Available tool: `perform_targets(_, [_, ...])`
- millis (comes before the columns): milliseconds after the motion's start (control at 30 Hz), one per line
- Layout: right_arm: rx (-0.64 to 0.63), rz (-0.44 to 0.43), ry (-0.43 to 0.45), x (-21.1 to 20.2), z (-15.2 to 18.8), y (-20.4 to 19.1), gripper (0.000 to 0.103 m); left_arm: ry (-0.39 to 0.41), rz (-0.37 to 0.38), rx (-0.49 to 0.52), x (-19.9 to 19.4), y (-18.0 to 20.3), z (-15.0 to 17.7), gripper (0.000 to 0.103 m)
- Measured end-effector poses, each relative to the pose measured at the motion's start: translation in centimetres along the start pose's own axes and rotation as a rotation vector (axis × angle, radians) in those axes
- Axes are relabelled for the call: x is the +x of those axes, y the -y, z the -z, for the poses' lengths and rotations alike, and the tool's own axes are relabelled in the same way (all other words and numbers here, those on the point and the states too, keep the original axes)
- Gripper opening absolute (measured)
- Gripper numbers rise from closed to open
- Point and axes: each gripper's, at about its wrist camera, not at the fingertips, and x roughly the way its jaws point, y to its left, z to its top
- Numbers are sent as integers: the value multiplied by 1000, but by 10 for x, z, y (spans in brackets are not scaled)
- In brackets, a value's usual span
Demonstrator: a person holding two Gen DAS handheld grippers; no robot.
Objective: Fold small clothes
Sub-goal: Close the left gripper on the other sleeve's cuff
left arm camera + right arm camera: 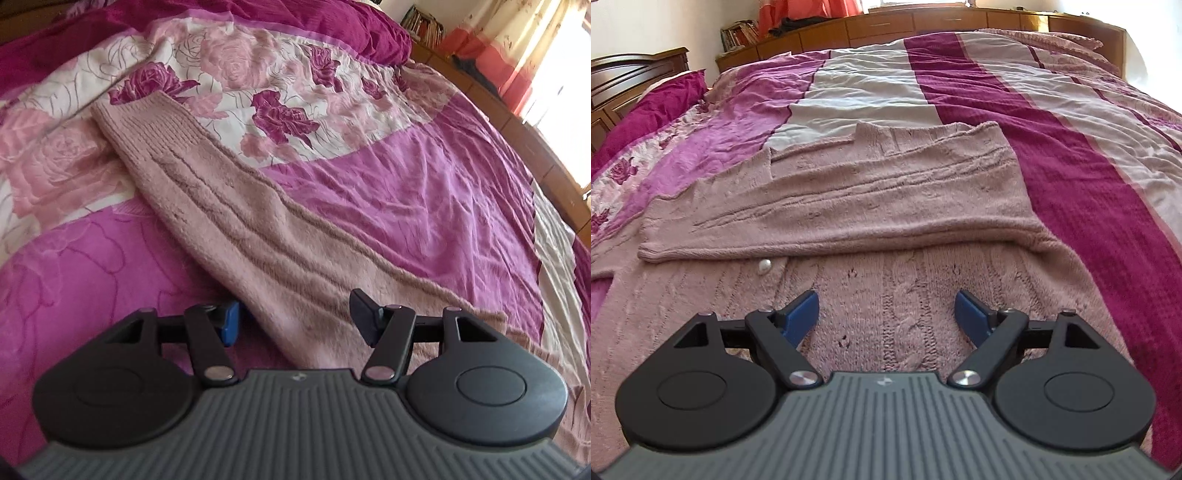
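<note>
Left wrist view: left claw [295, 319] parted, empty, over near end of pink sleeve [207, 192] stretching far-left across bedspread [424, 192]. Right claw [886, 317] wide apart, empty, above cardigan [886, 295]; other sleeve folded across just beyond; button [764, 265] near-left. Cardigan's near edge hidden by claws.

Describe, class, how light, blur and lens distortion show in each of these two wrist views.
Left wrist view: the window at the upper right is blown out white, the bedspread bulges in a fisheye curve, and the picture is slightly soft. Right wrist view: sharper, evenly daylit, the sweater crisp, the wooden cabinets bowed along the top.
</note>
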Motion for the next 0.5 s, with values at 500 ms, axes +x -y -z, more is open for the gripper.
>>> perform_targets(500, [20,-4,7,-1,1,2,90,59,39,33,14,2,-4,66])
